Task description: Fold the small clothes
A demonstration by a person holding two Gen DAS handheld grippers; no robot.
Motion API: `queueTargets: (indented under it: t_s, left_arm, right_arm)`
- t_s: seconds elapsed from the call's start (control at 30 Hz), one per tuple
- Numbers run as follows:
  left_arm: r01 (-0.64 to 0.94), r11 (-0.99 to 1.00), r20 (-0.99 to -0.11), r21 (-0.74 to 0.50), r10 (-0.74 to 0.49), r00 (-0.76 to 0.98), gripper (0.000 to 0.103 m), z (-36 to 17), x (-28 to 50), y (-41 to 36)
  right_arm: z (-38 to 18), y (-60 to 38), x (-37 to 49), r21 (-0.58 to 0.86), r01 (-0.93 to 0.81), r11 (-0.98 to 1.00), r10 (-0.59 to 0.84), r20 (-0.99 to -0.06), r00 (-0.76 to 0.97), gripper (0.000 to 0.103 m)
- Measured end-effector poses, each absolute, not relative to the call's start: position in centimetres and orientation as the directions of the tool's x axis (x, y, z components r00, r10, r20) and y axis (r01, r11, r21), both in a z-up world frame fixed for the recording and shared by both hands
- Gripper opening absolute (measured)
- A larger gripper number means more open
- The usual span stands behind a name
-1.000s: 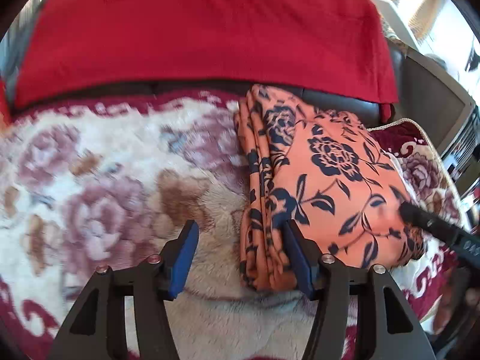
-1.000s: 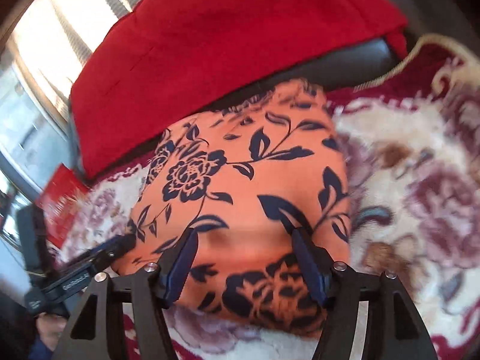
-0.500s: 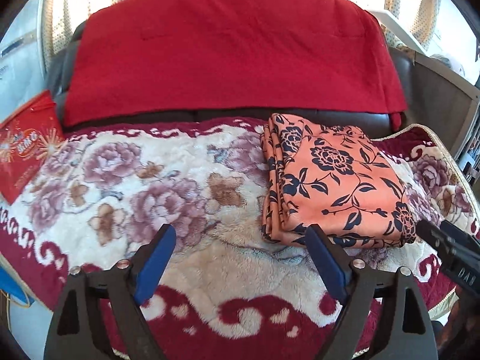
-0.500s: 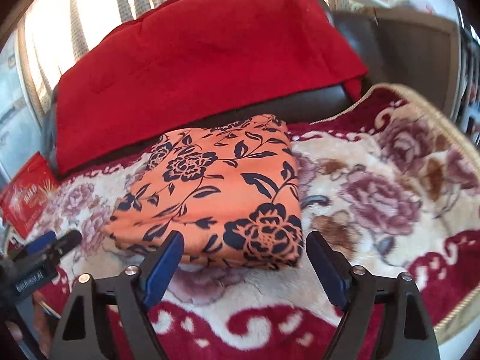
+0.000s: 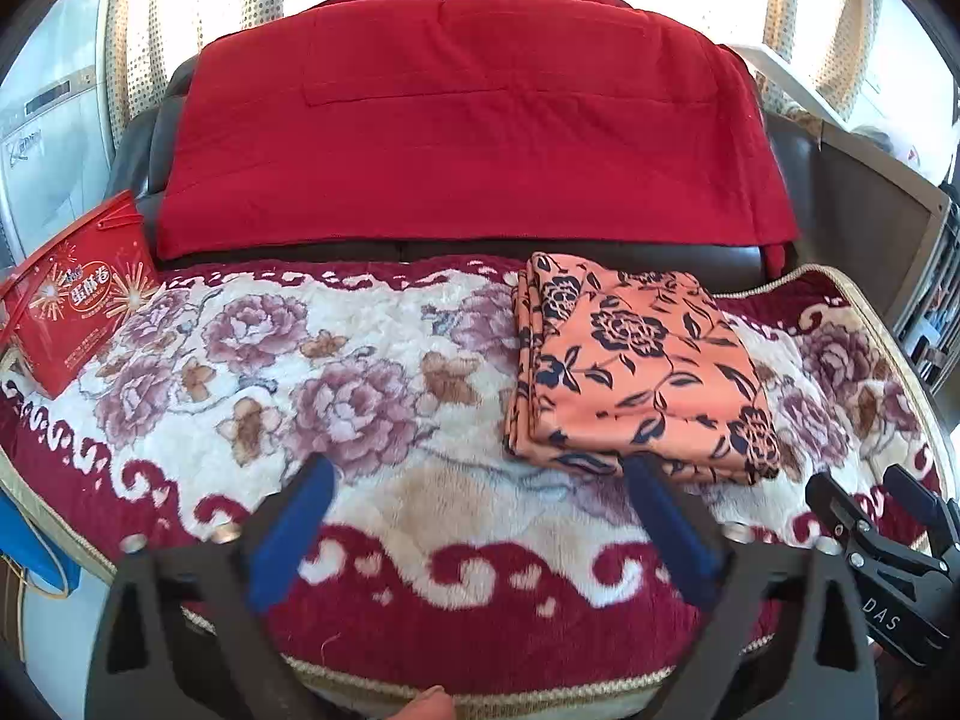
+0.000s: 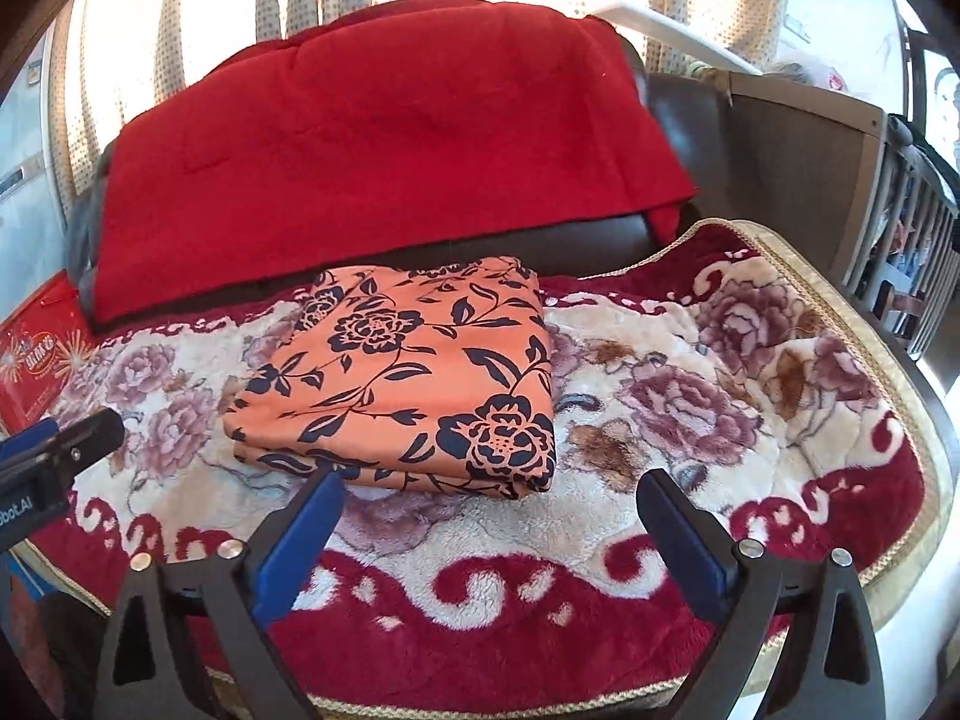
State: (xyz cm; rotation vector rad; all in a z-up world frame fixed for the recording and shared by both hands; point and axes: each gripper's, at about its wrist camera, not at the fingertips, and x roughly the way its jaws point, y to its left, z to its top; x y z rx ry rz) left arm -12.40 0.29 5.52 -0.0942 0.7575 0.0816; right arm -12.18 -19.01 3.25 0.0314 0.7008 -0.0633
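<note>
left tongs [image 5: 477, 531] open, empty | folded orange cloth [image 5: 642, 369] on floral blanket [image 5: 300, 372]

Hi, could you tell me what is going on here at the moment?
A person with a claw in each hand is folding small clothes on a sofa. The orange flowered cloth lies folded in a neat rectangle on the flowery blanket. The left claw and the right claw are both open, hold nothing, and sit short of the cloth. A red box rests at the blanket's left end.

Orange cloth [image 6: 408, 384] – navy flowers, cream-maroon rose blanket [image 6: 690, 420], red throw [image 6: 372, 138]
</note>
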Motion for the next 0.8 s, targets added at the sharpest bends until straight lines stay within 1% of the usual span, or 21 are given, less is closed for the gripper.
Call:
queueTargets:
  t_s: [0.07, 0.23, 0.43, 0.57, 0.8]
  left_arm:
    - [-0.094, 0.994, -0.685, -0.046, 0.037, 0.727, 0.103, 5.5, -13.1, 0.0]
    - [-0.064, 0.998, -0.688, -0.028, 0.027, 0.726, 0.103, 5.1, -13.3, -0.5]
    - [-0.077, 0.997, -0.697, -0.021, 0.041, 0.716, 0.103, 4.8, -12.9, -0.2]
    - [-0.066, 0.998, -0.684, -0.011, 0.041, 0.728, 0.103, 5.2, -12.9, -0.4]
    - [-0.044, 0.999, -0.662, -0.028, 0.014, 0.749, 0.103, 6.2, -12.9, -0.7]
  right_arm:
    - [3.2, -19.0, -13.0, 0.022, 0.08, 0.997, -0.048, -0.638, 0.769, 0.103]
    - [2.1, -18.9, -13.4, 0.025, 0.079, 0.997, -0.042, -0.666, 0.745, 0.103]
    - [1.6, -19.4, -13.3, 0.055, 0.09, 0.994, -0.029, -0.677, 0.736, 0.103]
    - [2.2, -19.4, -13.4, 0.03, 0.093, 0.995, -0.05, -0.659, 0.751, 0.103]
    - [4.1, -19.3, -13.5, -0.01, 0.103, 0.995, -0.087, -0.619, 0.78, 0.103]
